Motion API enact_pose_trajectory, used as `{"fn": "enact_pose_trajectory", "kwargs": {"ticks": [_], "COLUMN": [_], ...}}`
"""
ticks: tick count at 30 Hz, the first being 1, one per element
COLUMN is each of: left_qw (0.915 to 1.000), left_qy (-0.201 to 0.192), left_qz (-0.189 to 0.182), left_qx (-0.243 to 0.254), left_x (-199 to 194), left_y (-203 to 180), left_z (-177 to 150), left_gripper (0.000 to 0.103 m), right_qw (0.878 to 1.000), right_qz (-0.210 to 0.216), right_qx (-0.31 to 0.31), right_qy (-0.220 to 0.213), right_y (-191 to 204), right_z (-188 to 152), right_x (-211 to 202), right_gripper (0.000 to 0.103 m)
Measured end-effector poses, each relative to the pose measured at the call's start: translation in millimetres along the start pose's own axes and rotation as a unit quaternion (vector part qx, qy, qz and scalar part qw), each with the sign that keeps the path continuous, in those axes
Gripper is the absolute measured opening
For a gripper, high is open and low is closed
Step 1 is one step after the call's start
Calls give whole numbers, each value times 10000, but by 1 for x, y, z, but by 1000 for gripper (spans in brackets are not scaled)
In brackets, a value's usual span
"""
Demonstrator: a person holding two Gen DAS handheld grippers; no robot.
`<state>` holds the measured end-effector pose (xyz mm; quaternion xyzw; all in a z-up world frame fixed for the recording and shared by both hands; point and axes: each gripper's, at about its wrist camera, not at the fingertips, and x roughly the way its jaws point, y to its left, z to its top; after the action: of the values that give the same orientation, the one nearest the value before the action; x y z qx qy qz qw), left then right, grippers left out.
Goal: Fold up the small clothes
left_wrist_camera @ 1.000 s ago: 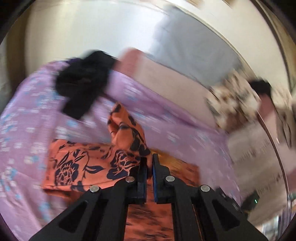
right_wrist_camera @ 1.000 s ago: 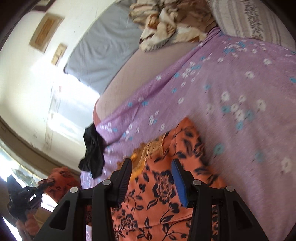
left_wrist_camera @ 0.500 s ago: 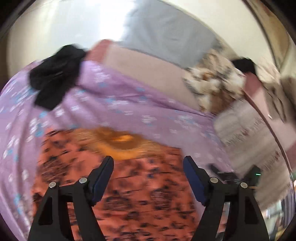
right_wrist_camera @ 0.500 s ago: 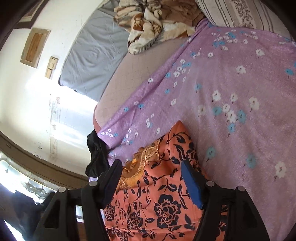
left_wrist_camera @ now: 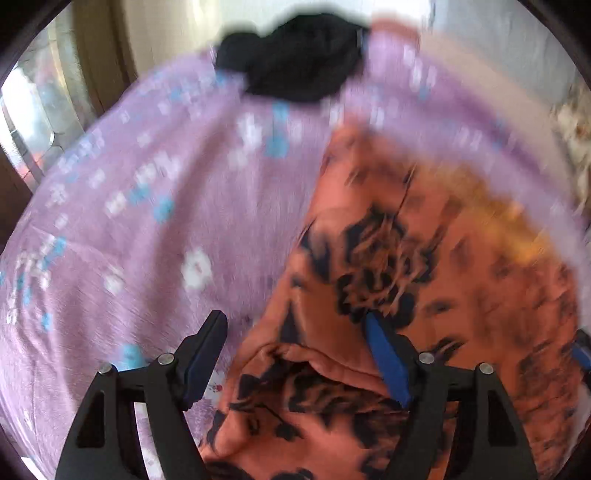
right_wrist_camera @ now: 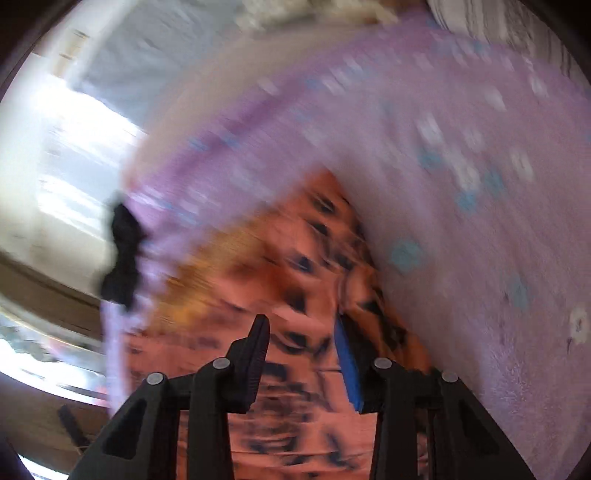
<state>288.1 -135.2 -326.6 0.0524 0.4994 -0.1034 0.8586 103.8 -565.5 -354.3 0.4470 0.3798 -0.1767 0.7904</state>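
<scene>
An orange garment with a dark floral print (left_wrist_camera: 424, 280) lies on a purple flowered bedsheet (left_wrist_camera: 140, 221). It has a yellow embroidered neck area (left_wrist_camera: 491, 210). My left gripper (left_wrist_camera: 295, 325) is open and empty, low over the garment's left edge, where a fold bulges (left_wrist_camera: 303, 369). In the right wrist view the same garment (right_wrist_camera: 295, 280) lies under my right gripper (right_wrist_camera: 301, 332), which is open and empty above it. Both views are motion-blurred.
A black cloth (left_wrist_camera: 295, 59) lies at the far edge of the bed, also in the right wrist view (right_wrist_camera: 123, 254). A grey headboard (right_wrist_camera: 166, 48) and a striped pillow (right_wrist_camera: 517, 29) lie beyond. A bright window (left_wrist_camera: 29, 118) is to the left.
The left gripper let go of the garment's fold, opened wide and swung left over its left edge. The right gripper stayed open and moved closer over the garment.
</scene>
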Motion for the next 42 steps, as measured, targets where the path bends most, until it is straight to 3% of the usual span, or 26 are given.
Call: {"fn": "enact_pose_trajectory", "kwargs": {"ticks": [4, 7, 9, 10, 11, 13, 18, 24, 27, 42], "left_qw": [9980, 9966, 9932, 9917, 9891, 9843, 9823, 9817, 9808, 9741], "left_qy": [-379, -545, -940, -1063, -1222, -1459, -1474, -1502, -1659, -2161], "left_qz": [27, -108, -274, -328, -434, -571, -906, -736, -479, -166], "left_qx": [499, 608, 621, 642, 691, 808, 718, 907, 905, 652], "left_x": [-13, -34, -63, -72, -87, -112, -156, -190, -207, -253], "left_y": [-16, -19, -21, -24, -26, -29, -23, -13, -4, 19], "left_z": [-3, -17, -30, -34, -42, -64, -110, -150, -164, -168], "left_gripper": [81, 81, 81, 81, 81, 82, 86, 86, 90, 93], "right_qw": [9990, 9975, 9945, 9927, 9909, 9888, 9874, 9860, 9839, 9613], "right_qz": [-69, 215, 472, 490, 489, 530, 535, 673, 854, 1342], "right_qx": [-334, -447, -652, -757, -851, -885, -783, -651, -676, -1897], "right_qy": [-301, -508, -665, -806, -924, -1083, -1264, -1379, -1417, -1479], "right_y": [9, 13, 16, 14, 14, 4, -26, -48, -47, 9], "right_z": [-16, -48, -66, -77, -89, -108, -134, -143, -149, -202], "right_x": [-16, -51, -80, -95, -109, -133, -174, -192, -196, -205], "right_gripper": [38, 39, 39, 42, 56, 66, 66, 66, 66, 66]}}
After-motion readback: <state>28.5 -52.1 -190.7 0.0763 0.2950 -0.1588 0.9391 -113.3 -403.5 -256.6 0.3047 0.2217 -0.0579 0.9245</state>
